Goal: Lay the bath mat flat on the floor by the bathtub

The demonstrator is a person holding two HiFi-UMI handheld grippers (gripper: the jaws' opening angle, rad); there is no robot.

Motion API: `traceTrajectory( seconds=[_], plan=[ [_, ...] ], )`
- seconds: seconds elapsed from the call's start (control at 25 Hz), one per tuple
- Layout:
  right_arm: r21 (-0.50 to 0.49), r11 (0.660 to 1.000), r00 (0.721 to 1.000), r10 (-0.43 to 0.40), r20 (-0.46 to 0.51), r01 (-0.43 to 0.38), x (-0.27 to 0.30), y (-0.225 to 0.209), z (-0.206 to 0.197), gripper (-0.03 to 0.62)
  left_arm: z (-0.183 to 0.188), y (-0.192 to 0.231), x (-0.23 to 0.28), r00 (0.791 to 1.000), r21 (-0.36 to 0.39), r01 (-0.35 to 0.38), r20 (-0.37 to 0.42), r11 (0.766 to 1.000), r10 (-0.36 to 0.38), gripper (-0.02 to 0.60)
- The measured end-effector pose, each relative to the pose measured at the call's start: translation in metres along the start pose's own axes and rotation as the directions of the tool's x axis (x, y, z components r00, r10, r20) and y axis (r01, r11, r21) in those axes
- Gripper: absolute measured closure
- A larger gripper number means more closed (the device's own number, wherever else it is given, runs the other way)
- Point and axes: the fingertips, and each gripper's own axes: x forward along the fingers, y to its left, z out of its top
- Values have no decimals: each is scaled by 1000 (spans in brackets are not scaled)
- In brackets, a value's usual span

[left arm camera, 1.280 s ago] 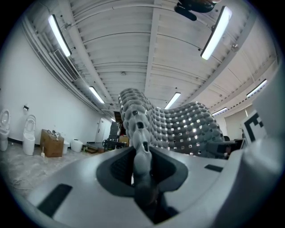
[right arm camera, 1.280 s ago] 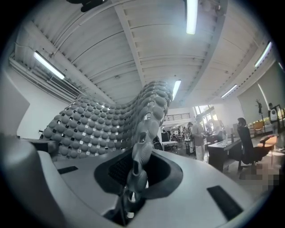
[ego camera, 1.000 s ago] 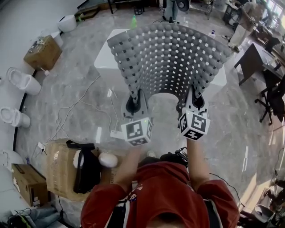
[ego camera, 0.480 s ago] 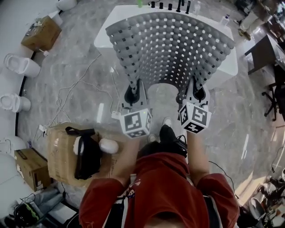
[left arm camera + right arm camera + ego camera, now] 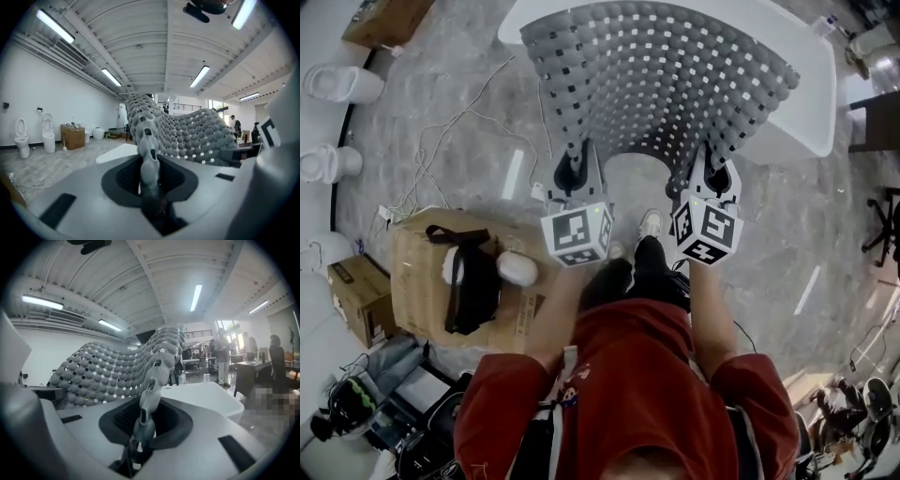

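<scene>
A grey pebbled bath mat (image 5: pixel 661 80) with square holes hangs spread in the air between my two grippers, bowed like an arch above the floor. My left gripper (image 5: pixel 575 172) is shut on the mat's near left corner. The mat's edge (image 5: pixel 146 140) runs up from between its jaws in the left gripper view. On the near right corner my right gripper (image 5: pixel 712 178) is shut; the mat's edge (image 5: pixel 152 385) rises from its jaws in the right gripper view. Behind the mat lies the white bathtub (image 5: pixel 817 89), partly hidden by it.
A cardboard box (image 5: pixel 455 281) with a black-and-white headset on it stands at the person's left. White cables (image 5: pixel 441 169) trail over the marble floor. Toilets (image 5: pixel 337 84) line the left wall. A dark desk edge (image 5: pixel 877 122) shows at right. The person's shoes (image 5: pixel 649 246) are below the mat.
Both grippers have carried the mat forward and upward together. The bathtub now lies closer beneath the mat, and the box at left has drawn nearer. Both grips are unchanged.
</scene>
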Motion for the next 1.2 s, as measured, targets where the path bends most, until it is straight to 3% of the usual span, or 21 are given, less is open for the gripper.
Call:
traceTrajectory(
  seconds=[0.44,0.76,1.2],
  plan=[
    [-33,987,976,150,-157,-157,73,-9,-55,534,-64,-1,42,977,-24,-168,-141,986,163,497],
    [-42,970,928,217,-304,-240,119,46,-157,534,-163,72,56,929,-46,-290,-252,956,270,497],
    [-62,971,876,179,-448,-231,183,86,-296,534,-293,145,108,890,-25,-300,-368,954,270,497]
  ],
)
